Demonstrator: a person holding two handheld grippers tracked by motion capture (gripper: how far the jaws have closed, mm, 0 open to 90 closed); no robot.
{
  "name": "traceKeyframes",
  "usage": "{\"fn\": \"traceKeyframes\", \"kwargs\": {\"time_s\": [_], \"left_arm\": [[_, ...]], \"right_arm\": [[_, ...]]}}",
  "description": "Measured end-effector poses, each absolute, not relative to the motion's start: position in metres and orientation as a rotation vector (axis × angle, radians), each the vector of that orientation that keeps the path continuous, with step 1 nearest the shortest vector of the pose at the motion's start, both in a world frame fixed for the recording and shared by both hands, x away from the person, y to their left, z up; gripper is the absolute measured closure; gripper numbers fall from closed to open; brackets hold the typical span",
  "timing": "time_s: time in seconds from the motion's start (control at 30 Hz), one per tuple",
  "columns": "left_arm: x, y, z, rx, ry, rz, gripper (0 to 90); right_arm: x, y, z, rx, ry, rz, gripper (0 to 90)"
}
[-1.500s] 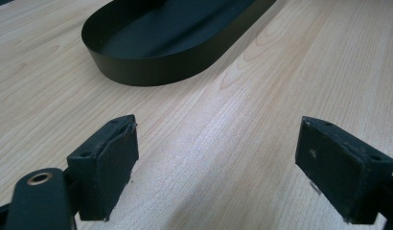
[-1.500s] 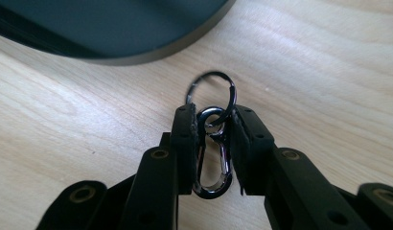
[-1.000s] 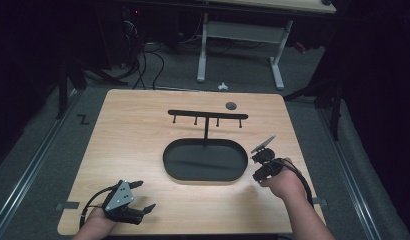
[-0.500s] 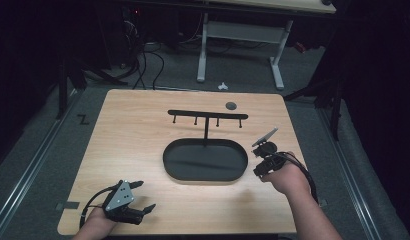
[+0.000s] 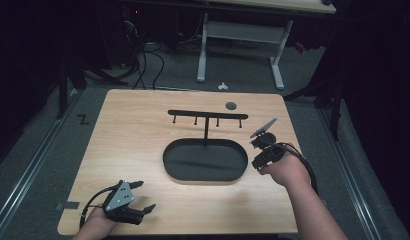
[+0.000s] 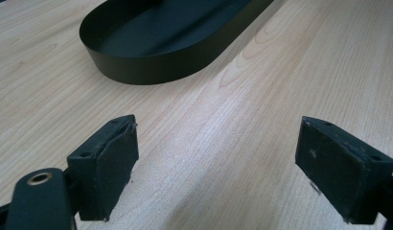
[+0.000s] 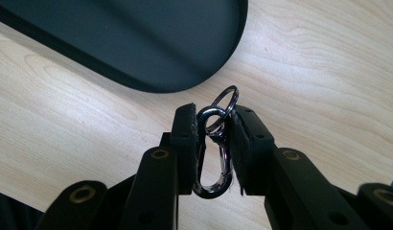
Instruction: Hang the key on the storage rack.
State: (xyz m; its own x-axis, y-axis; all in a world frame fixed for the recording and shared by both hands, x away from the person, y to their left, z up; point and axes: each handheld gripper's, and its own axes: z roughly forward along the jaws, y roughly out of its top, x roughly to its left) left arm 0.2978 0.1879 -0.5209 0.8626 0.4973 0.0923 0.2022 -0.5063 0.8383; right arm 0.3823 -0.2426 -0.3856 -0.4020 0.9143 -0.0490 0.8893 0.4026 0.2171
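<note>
A silver carabiner (image 7: 214, 158) with a key ring (image 7: 224, 102) at its top is pinched between the pads of my right gripper (image 7: 213, 120), which is shut on it. That gripper (image 5: 262, 147) hovers just off the right end of the black oval tray (image 5: 166, 162), whose rim (image 7: 185, 84) curves right in front of the jaws. A black T-shaped rack (image 5: 208, 114) with several small hooks rises from the tray's far side. My left gripper (image 5: 146, 195) rests at the table's near left corner, its jaws wide open (image 6: 216, 148) over bare wood, and the tray wall (image 6: 151, 67) lies ahead of it.
A small dark round disc (image 5: 231, 105) lies on the wooden table (image 5: 133, 135) behind the rack. Beyond the table's far edge stand a white table frame (image 5: 238, 35) and loose cables (image 5: 148, 60) on the floor.
My right gripper has drifted a little away from me along the tray's right end, still holding the carabiner. The left gripper has stayed put.
</note>
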Motion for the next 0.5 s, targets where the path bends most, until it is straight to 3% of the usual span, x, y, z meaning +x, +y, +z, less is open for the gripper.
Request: {"fn": "traceKeyframes", "kwargs": {"time_s": [0.5], "left_arm": [[0.298,0.188,-0.521,2.107,0.507,0.400,15.3]], "right_arm": [[0.394,-0.231,-0.362,1.599,2.484,0.240,72.7]]}}
